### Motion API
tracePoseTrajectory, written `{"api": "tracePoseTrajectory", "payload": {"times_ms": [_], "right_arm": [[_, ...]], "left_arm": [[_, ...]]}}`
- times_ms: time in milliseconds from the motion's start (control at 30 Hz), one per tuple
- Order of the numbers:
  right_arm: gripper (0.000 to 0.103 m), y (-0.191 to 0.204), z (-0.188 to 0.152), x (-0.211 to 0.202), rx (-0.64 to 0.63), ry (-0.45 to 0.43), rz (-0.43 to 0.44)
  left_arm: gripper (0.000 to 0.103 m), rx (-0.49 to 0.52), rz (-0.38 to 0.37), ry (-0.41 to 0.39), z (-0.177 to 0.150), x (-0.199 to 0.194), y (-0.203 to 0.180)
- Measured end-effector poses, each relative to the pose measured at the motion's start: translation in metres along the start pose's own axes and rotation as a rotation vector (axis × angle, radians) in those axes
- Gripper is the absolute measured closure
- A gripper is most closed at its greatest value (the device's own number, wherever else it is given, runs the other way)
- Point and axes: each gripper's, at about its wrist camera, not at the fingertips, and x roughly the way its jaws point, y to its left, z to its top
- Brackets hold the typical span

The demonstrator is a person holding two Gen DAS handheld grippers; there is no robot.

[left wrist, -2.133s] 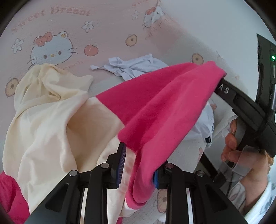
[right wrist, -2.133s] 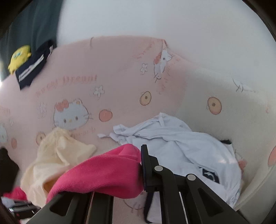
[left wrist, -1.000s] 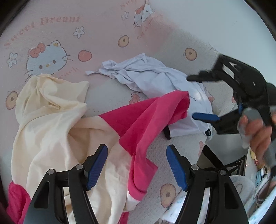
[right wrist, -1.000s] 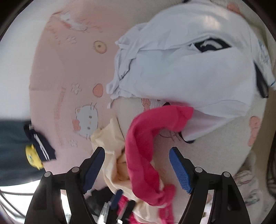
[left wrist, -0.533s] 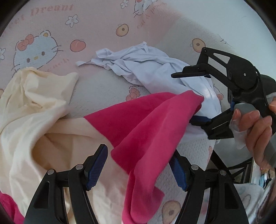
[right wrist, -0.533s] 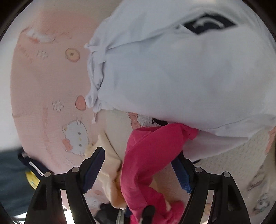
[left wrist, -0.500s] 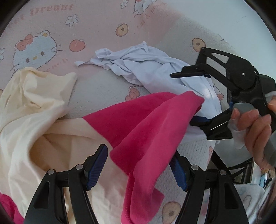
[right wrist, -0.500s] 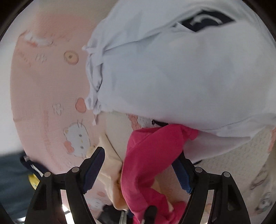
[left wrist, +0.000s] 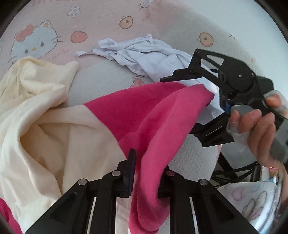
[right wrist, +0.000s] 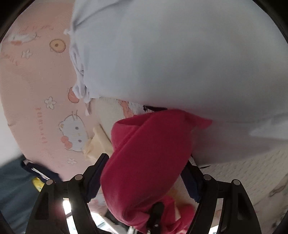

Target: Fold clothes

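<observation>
A cream sweatshirt (left wrist: 54, 126) with a pink sleeve (left wrist: 162, 117) lies crumpled on the bed. My left gripper (left wrist: 146, 162) has its jaws closing, and the pads pinch the pink sleeve near its lower part. My right gripper (left wrist: 180, 106) comes in from the right, held by a hand (left wrist: 255, 129). Its fingers stand wide apart on either side of the sleeve's far end. In the right wrist view the pink sleeve (right wrist: 147, 153) fills the gap of the right gripper (right wrist: 144, 171), and the pads do not squeeze it.
A pale blue-white shirt (left wrist: 144, 57) lies bunched behind the sleeve and fills the top of the right wrist view (right wrist: 180, 63). The pink cartoon-cat bedsheet (left wrist: 100, 16) covers the bed. A dark garment (right wrist: 37, 169) lies at the far edge, a printed blanket (left wrist: 252, 198) at the near right.
My left gripper's jaws went from wide apart to closed on the pink sleeve. Both grippers sank toward the bed, and the right one moved in around the sleeve's end.
</observation>
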Motion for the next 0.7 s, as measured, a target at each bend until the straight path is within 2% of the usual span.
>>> {"api": "tracePoseTrajectory", "payload": {"times_ms": [100, 167, 200, 233, 300, 400, 433, 533, 600, 700], "right_arm": [[0.026, -0.002, 0.003, -0.006, 0.005, -0.063, -0.036], [0.031, 0.001, 0.002, -0.013, -0.022, -0.103, -0.021], [0.045, 0.005, 0.0, -0.016, -0.049, -0.123, -0.017], [0.055, 0.009, -0.001, -0.019, -0.079, -0.143, -0.015], [0.063, 0.021, -0.005, -0.021, -0.173, -0.171, -0.052], [0.083, 0.039, -0.014, -0.02, -0.319, -0.215, -0.107], [0.087, 0.043, -0.018, -0.021, -0.37, -0.23, -0.121], [0.09, 0.07, -0.04, -0.033, -0.575, -0.32, -0.149], [0.092, 0.089, -0.059, -0.049, -0.719, -0.421, -0.168], [0.094, 0.102, -0.073, -0.069, -0.81, -0.536, -0.192]], "left_arm": [[0.089, -0.016, 0.015, 0.011, -0.001, 0.002, 0.005], [0.089, -0.03, 0.0, 0.01, -0.002, 0.001, 0.007], [0.089, -0.033, -0.002, 0.009, -0.003, 0.001, 0.007], [0.089, -0.031, 0.0, 0.006, -0.002, 0.0, 0.006], [0.089, -0.027, 0.002, 0.004, -0.003, -0.002, 0.005], [0.089, -0.032, -0.008, 0.004, -0.004, -0.006, 0.004], [0.089, -0.038, -0.015, 0.003, -0.004, -0.007, 0.003], [0.089, -0.04, -0.038, -0.025, -0.003, -0.014, -0.001], [0.089, -0.036, -0.049, -0.036, 0.0, -0.017, -0.007], [0.089, -0.027, -0.074, -0.039, 0.007, -0.016, -0.018]]}}
